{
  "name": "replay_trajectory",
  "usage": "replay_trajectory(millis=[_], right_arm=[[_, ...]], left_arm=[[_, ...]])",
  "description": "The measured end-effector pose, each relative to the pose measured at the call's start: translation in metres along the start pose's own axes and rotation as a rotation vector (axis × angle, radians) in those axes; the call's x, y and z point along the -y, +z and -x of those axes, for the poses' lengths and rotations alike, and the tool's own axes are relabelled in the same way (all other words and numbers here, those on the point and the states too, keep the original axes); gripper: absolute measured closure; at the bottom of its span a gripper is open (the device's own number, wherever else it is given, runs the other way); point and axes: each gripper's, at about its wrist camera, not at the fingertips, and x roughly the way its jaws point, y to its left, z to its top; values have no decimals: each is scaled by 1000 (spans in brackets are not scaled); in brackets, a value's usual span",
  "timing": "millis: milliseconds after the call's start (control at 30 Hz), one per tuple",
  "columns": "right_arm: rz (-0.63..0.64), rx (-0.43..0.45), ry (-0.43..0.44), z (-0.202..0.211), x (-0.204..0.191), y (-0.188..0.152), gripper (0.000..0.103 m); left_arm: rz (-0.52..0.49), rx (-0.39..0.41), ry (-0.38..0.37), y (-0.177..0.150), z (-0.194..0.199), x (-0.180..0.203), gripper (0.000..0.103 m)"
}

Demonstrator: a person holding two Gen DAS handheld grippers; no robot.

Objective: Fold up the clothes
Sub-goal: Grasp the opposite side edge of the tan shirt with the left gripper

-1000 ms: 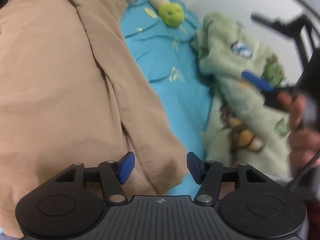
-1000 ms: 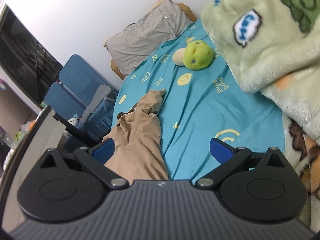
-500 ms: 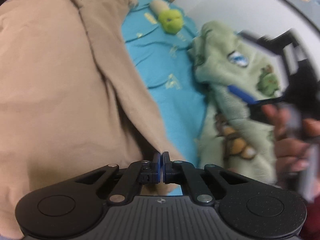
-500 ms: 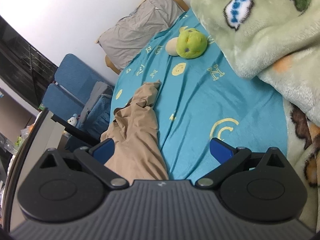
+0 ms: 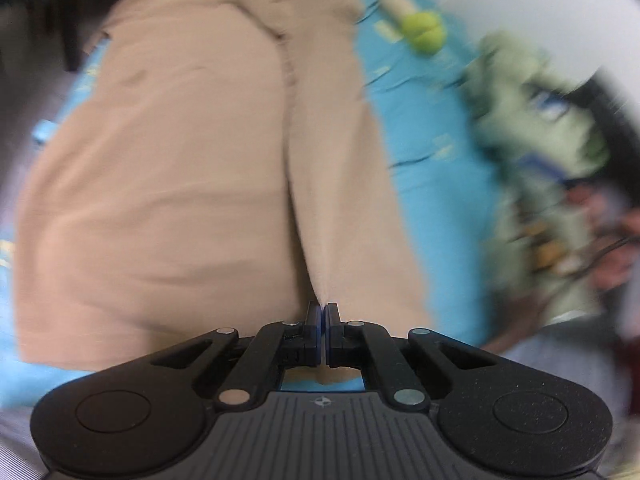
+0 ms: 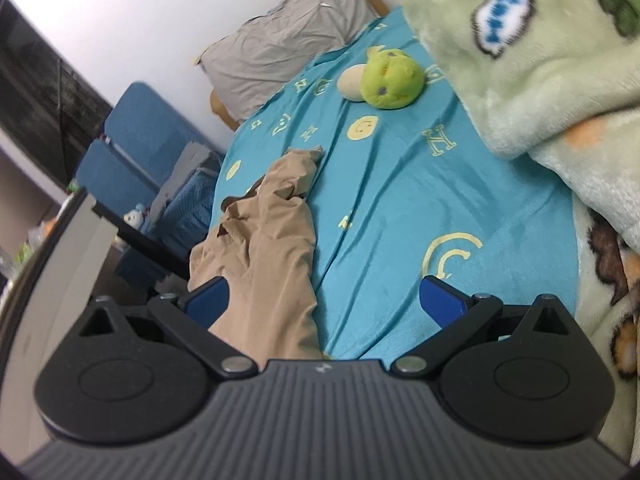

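The tan, soft cotton-like garment (image 5: 180, 184) lies spread on the turquoise bedsheet with yellow letters (image 6: 400, 208), on the side of the green round plush toy (image 6: 390, 80) that is away from the pale green fleece blanket (image 6: 520, 80). The left gripper (image 5: 323, 314) has its blue pads pressed together on a pinch of the tan cloth at its near edge, and the fabric rises to them in a narrow ridge. The right gripper (image 6: 324, 298) has its pads wide apart and holds nothing; it hangs above the sheet just beside the garment. To do this step well, I think the left hand should lift only enough to free the layer, then carry the edge toward the plush toy in a low, even arc. The right gripper could take a second corner, otherwise the fold may twist or bunch. The left view is blurred, so how much cloth is caught I cannot tell.
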Motion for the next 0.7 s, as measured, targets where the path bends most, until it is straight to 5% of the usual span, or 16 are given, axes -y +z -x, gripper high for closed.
replay_trajectory(millis=[133, 267, 367, 567, 700], right_arm=[[84, -1, -17, 0, -14, -6, 0], [177, 15, -27, 3, -32, -13, 0], [240, 41, -21, 8, -47, -19, 0], [353, 85, -11, 14, -75, -35, 0], [375, 72, -19, 7, -83, -41, 0]], left_arm=[[-2, 37, -13, 0, -4, 0, 94], [22, 119, -45, 4, 8, -3, 45], [52, 177, -42, 10, 21, -14, 20], [49, 338, 48, 36, 38, -26, 2], [64, 413, 73, 63, 42, -39, 0]])
